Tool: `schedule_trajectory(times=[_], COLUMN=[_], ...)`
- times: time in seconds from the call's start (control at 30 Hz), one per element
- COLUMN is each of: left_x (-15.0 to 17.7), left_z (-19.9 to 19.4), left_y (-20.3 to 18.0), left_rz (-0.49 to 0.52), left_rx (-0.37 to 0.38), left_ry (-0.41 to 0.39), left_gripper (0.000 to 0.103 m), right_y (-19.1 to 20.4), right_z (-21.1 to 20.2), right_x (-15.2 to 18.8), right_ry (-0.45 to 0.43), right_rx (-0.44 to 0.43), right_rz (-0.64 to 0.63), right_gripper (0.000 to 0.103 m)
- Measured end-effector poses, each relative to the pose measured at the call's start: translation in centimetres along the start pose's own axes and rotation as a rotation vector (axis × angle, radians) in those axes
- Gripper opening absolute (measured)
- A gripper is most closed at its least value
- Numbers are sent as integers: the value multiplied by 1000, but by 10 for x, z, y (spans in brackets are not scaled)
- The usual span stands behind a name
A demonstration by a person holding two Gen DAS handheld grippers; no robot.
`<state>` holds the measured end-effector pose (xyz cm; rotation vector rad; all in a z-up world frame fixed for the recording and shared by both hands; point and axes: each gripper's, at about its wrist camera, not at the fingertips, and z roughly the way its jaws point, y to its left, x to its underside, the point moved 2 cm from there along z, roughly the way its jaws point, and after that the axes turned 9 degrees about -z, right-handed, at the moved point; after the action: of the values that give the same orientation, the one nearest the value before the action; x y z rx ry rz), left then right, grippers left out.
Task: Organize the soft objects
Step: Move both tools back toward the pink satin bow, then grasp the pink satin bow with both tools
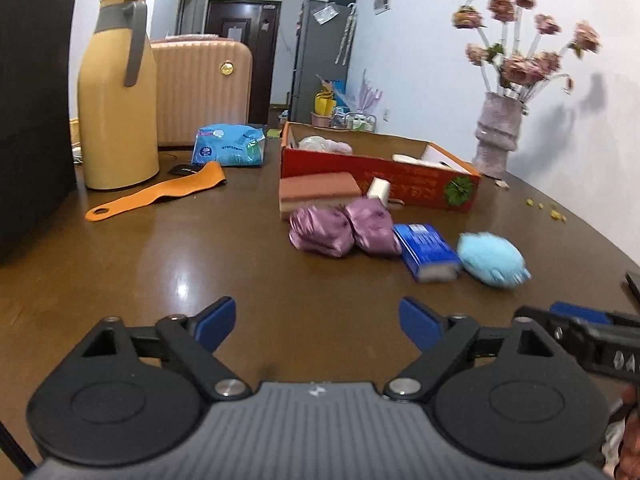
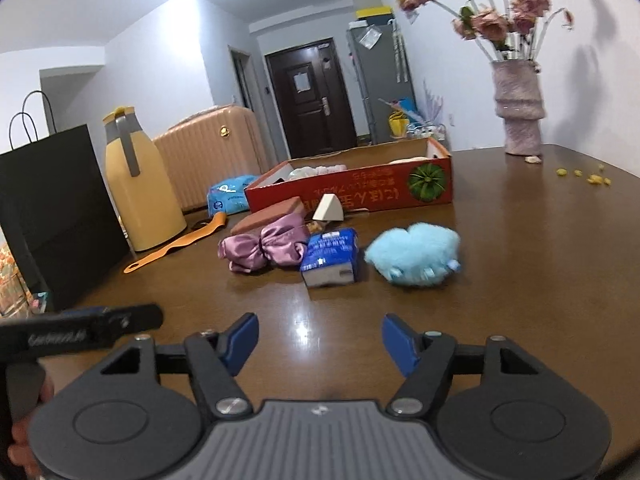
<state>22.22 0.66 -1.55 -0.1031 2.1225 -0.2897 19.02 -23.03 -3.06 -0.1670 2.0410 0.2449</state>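
Both my fingers (image 2: 318, 346) apart, empty. Fluffy pale-blue plush toy (image 2: 414, 254) lies centre-right of right view, long axis crosswise; right hand nearer.

Box (image 1: 372, 176) contents half-hidden; flowers (image 2: 496, 20) blurred

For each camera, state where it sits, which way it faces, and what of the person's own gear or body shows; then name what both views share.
Left wrist: sits on the left gripper, low over the brown wooden table, facing the red cardboard box; its open blue-padded jaws show, and the right gripper at the right edge.
Right wrist: sits on the right gripper, facing the same way; its open jaws show, and the left gripper at the left edge.
Shared: purple satin bow, fluffy light-blue plush, yellow thermos jug.
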Motion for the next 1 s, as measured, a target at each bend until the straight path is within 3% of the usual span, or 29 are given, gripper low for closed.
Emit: schedule_trajectory(times=[0.23,0.33,0.47,0.53,0.6,0.7,1.0], left_x=[-58,-69,-69,-64,-62,-62,-62], left_z=[81,119,145,153,153,153,151], left_y=[6,13,28,35,38,39,35], left_rz=[-52,-73,-139,-174,-192,-198,-190], left_rx=[19,21,130,158,200,220,230], left_ry=[1,58,122,141,150,155,149], left_gripper=[85,68,49,45,34,30,22], right_y=[-1,0,-2,-3,0,4,1], right_z=[80,121,172,191,202,205,204], right_x=[-50,-69,-87,-88,-83,-78,-77], right_ry=[3,4,41,74,87,69,63], right_rx=[-49,-71,-100,-124,-150,-162,-174], right_rz=[-55,-67,-59,-46,-47,-53,-37], right_gripper=[61,59,53,45,32,23,10])
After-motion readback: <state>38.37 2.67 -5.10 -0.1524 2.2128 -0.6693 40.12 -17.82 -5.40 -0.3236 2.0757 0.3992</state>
